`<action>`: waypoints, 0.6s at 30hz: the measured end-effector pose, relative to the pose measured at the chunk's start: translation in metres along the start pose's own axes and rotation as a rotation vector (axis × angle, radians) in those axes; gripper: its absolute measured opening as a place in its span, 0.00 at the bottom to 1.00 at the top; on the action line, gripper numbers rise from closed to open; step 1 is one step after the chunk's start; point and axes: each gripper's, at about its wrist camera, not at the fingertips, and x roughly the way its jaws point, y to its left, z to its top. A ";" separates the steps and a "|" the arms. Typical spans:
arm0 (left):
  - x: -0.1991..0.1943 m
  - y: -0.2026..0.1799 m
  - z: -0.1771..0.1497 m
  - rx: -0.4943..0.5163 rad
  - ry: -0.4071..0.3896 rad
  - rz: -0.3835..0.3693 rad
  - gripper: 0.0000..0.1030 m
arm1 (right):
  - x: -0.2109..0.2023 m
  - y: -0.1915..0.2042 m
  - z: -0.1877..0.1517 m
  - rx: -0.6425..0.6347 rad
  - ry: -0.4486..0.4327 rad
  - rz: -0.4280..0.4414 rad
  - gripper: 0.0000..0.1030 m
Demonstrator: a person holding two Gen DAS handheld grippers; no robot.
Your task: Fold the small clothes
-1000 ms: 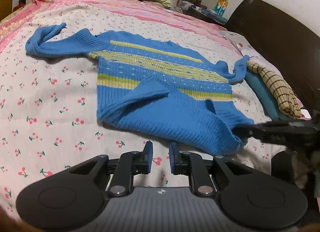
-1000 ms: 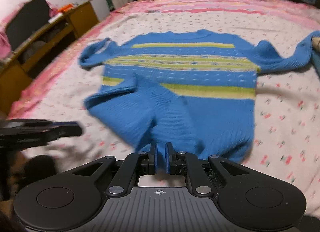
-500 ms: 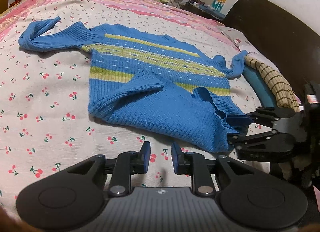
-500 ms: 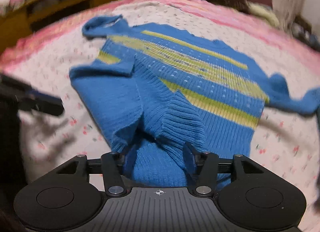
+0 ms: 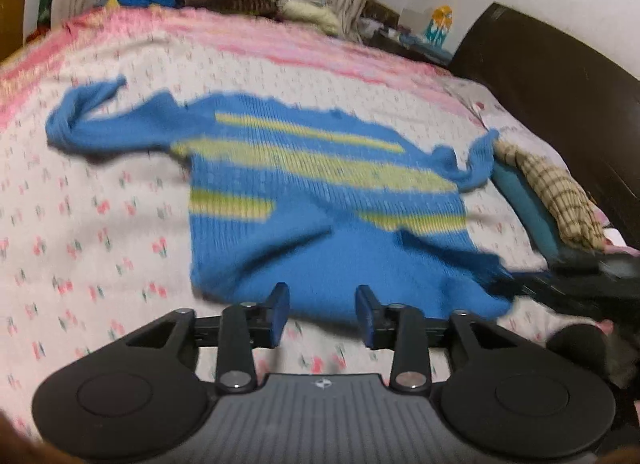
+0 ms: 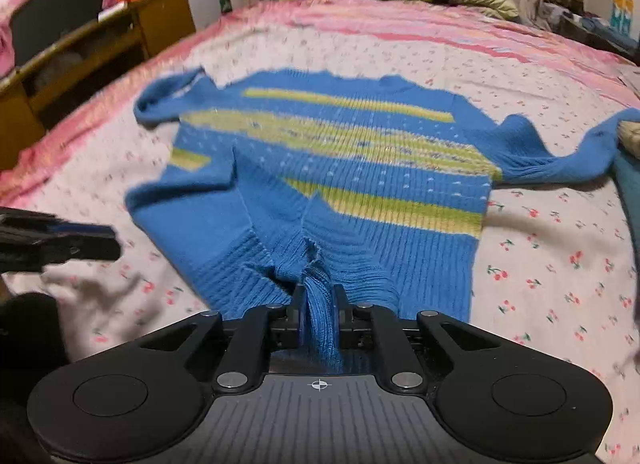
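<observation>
With the sweater (image 6: 328,168) lying flat on the bed (image 6: 552,264), the right gripper (image 6: 318,314), just closed, pinches only a bunch of its near hem while the left gripper (image 5: 322,314), just opened, stands empty before that hem, so lifting may skew the fold or slip the knit

One blue striped sweater (image 6: 320,168), one bedspread (image 6: 540,256), two hand-held grippers.
</observation>
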 end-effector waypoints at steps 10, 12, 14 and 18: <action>0.053 -0.020 0.019 0.335 0.004 0.134 0.58 | -0.054 -0.003 -0.038 0.067 0.089 0.031 0.01; 0.062 -0.023 0.013 0.392 0.035 0.150 0.58 | -0.050 -0.005 -0.042 0.085 0.102 0.011 0.01; 0.071 -0.025 0.008 0.446 0.056 0.201 0.58 | -0.046 -0.008 -0.042 0.110 0.108 0.009 0.03; 0.077 -0.016 0.016 0.382 0.052 0.210 0.41 | -0.042 -0.004 -0.036 0.087 0.095 0.019 0.11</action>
